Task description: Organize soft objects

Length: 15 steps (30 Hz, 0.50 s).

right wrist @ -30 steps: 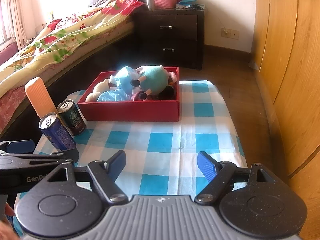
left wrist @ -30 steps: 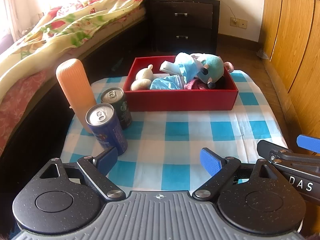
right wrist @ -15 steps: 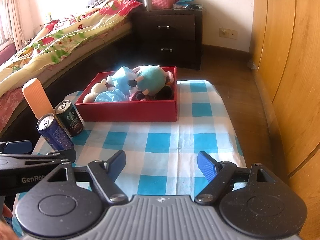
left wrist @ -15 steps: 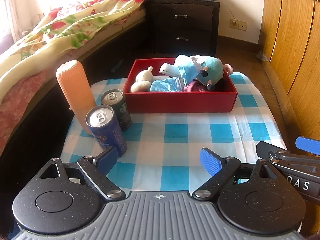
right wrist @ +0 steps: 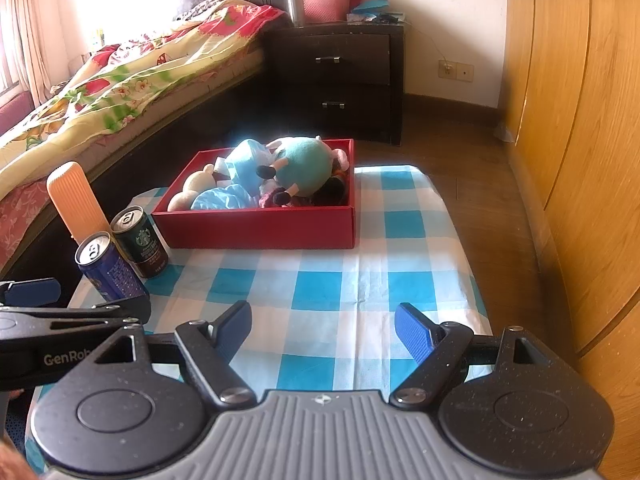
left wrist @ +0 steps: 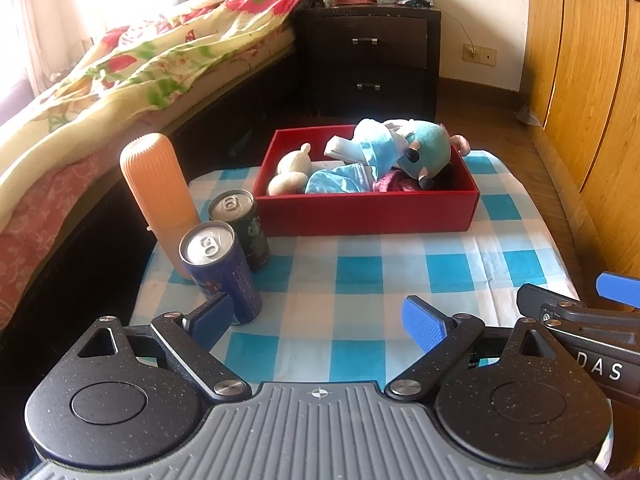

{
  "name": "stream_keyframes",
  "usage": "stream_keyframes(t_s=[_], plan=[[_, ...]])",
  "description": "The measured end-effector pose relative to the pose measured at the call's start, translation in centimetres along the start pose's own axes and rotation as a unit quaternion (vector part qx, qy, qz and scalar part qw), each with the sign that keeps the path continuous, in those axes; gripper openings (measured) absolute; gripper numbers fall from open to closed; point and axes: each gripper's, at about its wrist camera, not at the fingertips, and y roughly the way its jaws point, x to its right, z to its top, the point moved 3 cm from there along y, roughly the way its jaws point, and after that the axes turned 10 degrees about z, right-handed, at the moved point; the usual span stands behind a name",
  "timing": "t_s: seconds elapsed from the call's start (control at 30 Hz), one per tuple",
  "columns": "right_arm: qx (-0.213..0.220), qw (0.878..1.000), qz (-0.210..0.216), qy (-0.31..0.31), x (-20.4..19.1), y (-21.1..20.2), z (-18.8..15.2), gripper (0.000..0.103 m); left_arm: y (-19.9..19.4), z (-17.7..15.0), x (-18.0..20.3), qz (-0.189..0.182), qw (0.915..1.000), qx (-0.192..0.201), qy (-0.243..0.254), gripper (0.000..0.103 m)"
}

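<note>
Both grippers have drawn back slightly from the table since a second ago: the red box (left wrist: pixel 368 210) and its contents sit a little smaller and farther off in each wrist view, while nothing on the cloth has shifted. Left gripper (left wrist: pixel 318 318) hovers over the near edge of the checked tablecloth (left wrist: pixel 360 276), jaws spread wide and holding nothing. Right gripper (right wrist: pixel 322 330) does the same, jaws apart and empty, with the left unit's arm visible at 9 o'clock in its view. Soft objects are all in the red box at 12 o'clock: a teal plush (right wrist: pixel 304 166) lies on top toward the right end, a cream plush (left wrist: pixel 290 168) rests at the left end, and light blue cloth items (left wrist: pixel 340 180) fill the space between, with a scrap of dark pink fabric (left wrist: pixel 394 182) beside them. No soft item is visible on the cloth outside the box. At 10 o'clock stand the rigid items, apart from the box: an orange ribbed bottle (left wrist: pixel 158 196), a dark green can (left wrist: pixel 240 226) and a blue can (left wrist: pixel 220 274), the blue can just beside the left finger. Judgement: sorting appears complete or very nearly so; what remains, if anything, is a tidy of the heaped teal plush, which rides above the box rim.
</note>
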Motion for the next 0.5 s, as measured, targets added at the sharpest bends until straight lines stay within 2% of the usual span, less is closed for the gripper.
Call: stream_keyframes(t_s=[0.33, 0.5], plan=[[0.006, 1.0, 0.001, 0.001, -0.05, -0.2, 0.08, 0.058, -0.12, 0.07, -0.02, -0.003, 1.0, 0.005, -0.001, 0.091], [0.014, 1.0, 0.004, 0.007, 0.25, -0.49, 0.19, 0.058, 0.38, 0.22, -0.44, -0.039, 0.9989, -0.018, -0.018, 0.091]])
